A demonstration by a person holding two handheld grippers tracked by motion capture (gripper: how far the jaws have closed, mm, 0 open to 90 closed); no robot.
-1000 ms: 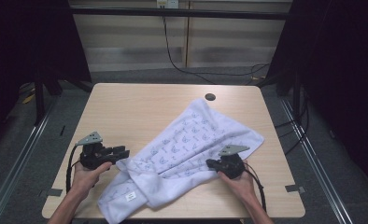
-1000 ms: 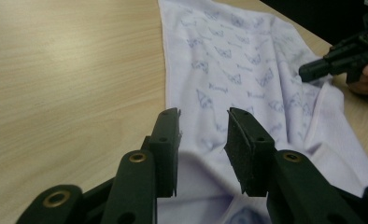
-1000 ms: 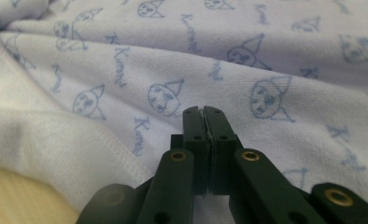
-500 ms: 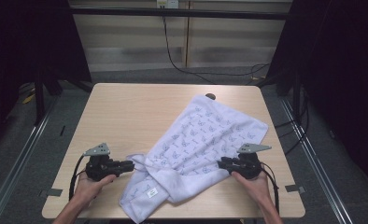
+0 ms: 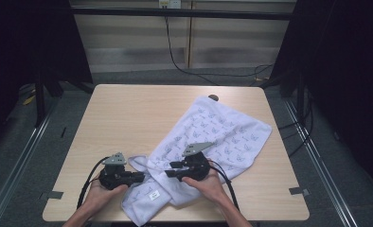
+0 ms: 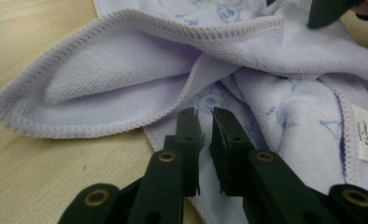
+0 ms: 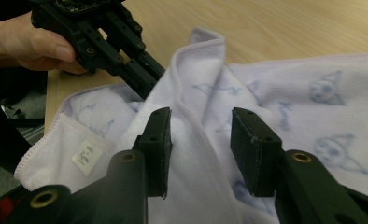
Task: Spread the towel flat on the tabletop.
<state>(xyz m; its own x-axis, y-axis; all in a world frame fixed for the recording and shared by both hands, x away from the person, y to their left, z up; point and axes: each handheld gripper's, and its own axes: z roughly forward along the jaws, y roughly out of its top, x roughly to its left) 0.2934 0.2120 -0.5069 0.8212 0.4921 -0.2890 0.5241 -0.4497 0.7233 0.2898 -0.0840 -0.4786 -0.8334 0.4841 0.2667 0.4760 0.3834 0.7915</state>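
Since the earlier frames, the right gripper (image 5: 171,169) has been carried from the right edge of the towel (image 5: 222,132) inward to the towel's near middle, and the left gripper (image 5: 146,177) has been brought a little closer to the near left corner of the cloth. The near portion of the towel has been bunched further towards the table's front edge.

Nearest the person, both hands are seen entering from the bottom of the high view, each on a gripper body. The left gripper's jaws have just been closing; in the left gripper view they stand almost together, a thin gap remaining between them, with their tips at the towel's hemmed edge. Whether cloth is pinched between the pads cannot be told. The right gripper's jaws have just been opening; in the right gripper view they stand well apart, with a raised fold of towel (image 7: 196,93) between them and the pads not pressing on it.

A white label (image 5: 152,195) is seen on the near folded corner, just beside the left gripper.

Farther off, the towel, white with a pale blue print, is spread diagonally across the wooden table (image 5: 128,113) towards its far right corner. A small dark disc (image 5: 213,98) lies at the towel's far tip.
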